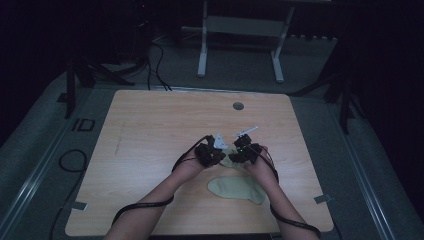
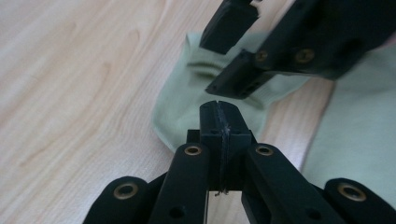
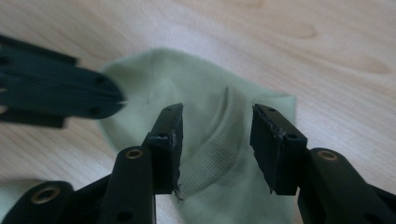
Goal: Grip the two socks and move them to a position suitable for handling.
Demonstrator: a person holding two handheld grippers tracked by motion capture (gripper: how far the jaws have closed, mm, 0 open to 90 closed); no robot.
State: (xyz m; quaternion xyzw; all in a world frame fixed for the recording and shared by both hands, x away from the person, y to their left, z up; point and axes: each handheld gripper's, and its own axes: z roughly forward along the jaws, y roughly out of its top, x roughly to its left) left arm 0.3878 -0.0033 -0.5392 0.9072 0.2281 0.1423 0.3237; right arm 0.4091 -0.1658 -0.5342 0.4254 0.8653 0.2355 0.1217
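Observation:
A pale green sock (image 1: 228, 161) lies flat on the wooden table (image 1: 150, 125) near its middle, cuff toward my right gripper. My left gripper (image 2: 219, 119) hovers low over the sock (image 2: 187, 102), jaws shut with nothing visible between the pads. My right gripper (image 3: 217, 135) is open just above the ribbed cuff of the sock (image 3: 205, 98), which lies under the gap between its jaws. The two grippers face each other closely: the right gripper (image 2: 210, 65) sits right ahead of the left one, and the left gripper (image 3: 116, 98) comes in from the left. From above, left gripper (image 1: 222, 156) and right gripper (image 1: 234, 157) nearly meet.
A second pale green sock (image 1: 236, 190) lies flat closer to the table's near edge, just behind the hands. A round cable hole (image 1: 238, 106) sits near the far edge. Cables trail from both grippers over the near edge. A white frame (image 1: 202, 45) stands on the floor beyond.

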